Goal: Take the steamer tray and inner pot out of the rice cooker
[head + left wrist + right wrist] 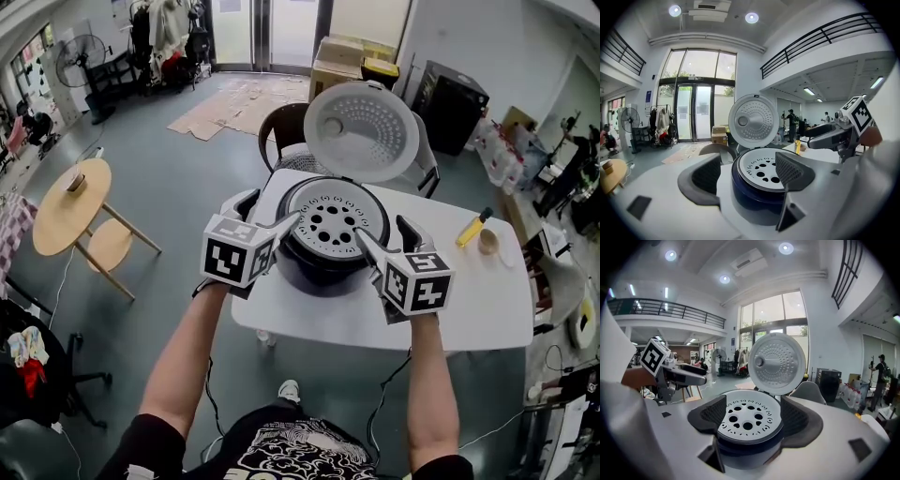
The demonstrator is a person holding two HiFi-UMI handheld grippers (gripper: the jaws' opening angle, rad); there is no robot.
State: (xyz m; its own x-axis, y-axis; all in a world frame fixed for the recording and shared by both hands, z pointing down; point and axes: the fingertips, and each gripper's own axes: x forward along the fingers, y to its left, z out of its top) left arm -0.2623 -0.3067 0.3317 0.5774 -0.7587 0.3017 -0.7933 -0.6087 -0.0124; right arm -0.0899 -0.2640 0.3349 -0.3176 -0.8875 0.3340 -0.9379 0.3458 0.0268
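Left claw (274, 208), right claw (382, 228) wide open; steamer tray (333, 217) between them.

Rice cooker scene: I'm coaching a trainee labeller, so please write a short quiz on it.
1. True or false: the rice cooker has its lid open.
2. What lies on top inside the cooker? A. perforated steamer tray B. ladle C. rice
3. Fill in: the left gripper and right gripper both have jaws ___.
Key: 1 true; 2 A; 3 apart, gripping nothing.

Round wooden table (67, 208) left; yellow tool (473, 228) on white table (487, 305).
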